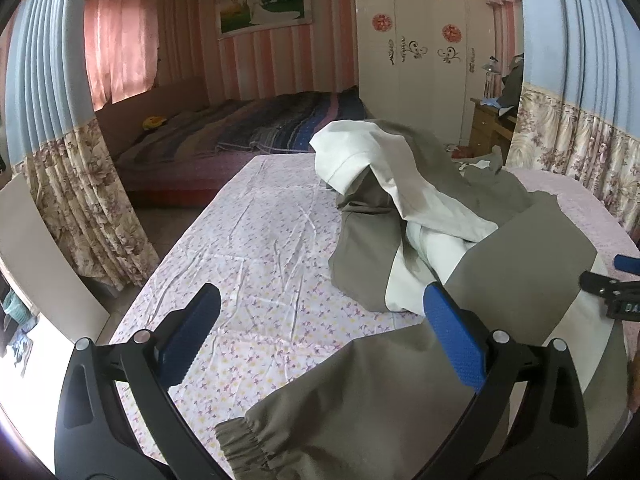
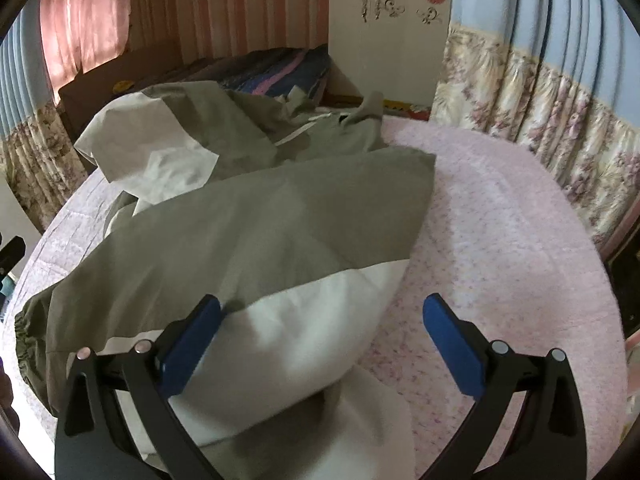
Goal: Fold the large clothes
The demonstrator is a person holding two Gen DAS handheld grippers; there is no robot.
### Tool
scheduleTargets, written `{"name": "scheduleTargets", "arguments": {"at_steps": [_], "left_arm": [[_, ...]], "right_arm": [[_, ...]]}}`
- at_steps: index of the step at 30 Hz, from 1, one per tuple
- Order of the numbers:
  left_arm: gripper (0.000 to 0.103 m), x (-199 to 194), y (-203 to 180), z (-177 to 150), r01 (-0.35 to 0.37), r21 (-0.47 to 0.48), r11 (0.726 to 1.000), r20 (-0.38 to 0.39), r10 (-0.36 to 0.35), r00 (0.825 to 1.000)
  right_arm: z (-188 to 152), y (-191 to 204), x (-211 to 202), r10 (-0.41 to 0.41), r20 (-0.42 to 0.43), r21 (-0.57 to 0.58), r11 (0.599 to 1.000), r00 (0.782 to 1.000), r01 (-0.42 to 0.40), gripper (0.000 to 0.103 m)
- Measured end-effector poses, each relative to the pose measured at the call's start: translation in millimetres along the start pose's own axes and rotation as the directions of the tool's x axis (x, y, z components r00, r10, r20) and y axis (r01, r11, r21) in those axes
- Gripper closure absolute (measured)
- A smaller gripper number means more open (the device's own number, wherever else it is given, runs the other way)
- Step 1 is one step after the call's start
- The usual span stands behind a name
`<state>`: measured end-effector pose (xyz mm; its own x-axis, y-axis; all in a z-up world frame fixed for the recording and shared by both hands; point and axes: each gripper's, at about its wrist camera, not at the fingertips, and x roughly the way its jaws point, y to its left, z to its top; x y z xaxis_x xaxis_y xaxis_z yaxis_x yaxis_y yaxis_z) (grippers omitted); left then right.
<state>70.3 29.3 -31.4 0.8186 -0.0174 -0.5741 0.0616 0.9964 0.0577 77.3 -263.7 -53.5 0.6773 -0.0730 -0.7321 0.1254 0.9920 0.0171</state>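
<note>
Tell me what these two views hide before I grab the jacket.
- Jacket far sleeve and collar: right wrist view, buried under its own bunched folds.
- Near hem: right wrist view, cut off by the bottom edge and the right gripper.
- Elastic cuff: left wrist view, partly behind the left gripper frame.

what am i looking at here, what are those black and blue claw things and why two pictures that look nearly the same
No robot here: a person holds a two-finger tool in each hand, each with a fisheye camera looking along its fingers. One picture is from the left tool, the other from the right tool; the blue pads are their fingertips. Both are open and hold nothing. On the bed sheet lies a crumpled olive and white jacket, waiting to be folded. Its elastic cuff lies near the left tool. Behind are a wardrobe and another bed.
</note>
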Motion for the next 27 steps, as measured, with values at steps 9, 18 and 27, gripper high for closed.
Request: {"name": "scheduleTargets", "arguments": {"at_steps": [9,18,27], "left_arm": [[0.003,2.3,-6.8,-1.7,0.007,-0.004,1.000,-0.008,-0.007,1.000],[0.003,-1.1,-17.1,5.2,0.008,0.013,1.000,-0.003,-0.008,1.000],[0.003,27.3,-33.2,25.7,-0.008,0.061,0.998,-0.015,0.009,1.000]], "right_arm": [[1.8,-5.0,2.8,0.090,0.015,0.036,0.995,0.996,-0.090,0.096],[17.0,-61.9,-25.7,-0.009,0.115,0.038,0.999,0.993,0.005,0.101],[48.9,-172.6,-7.0,-0.222,0.137,0.076,0.974,0.965,0.213,0.102]]}}
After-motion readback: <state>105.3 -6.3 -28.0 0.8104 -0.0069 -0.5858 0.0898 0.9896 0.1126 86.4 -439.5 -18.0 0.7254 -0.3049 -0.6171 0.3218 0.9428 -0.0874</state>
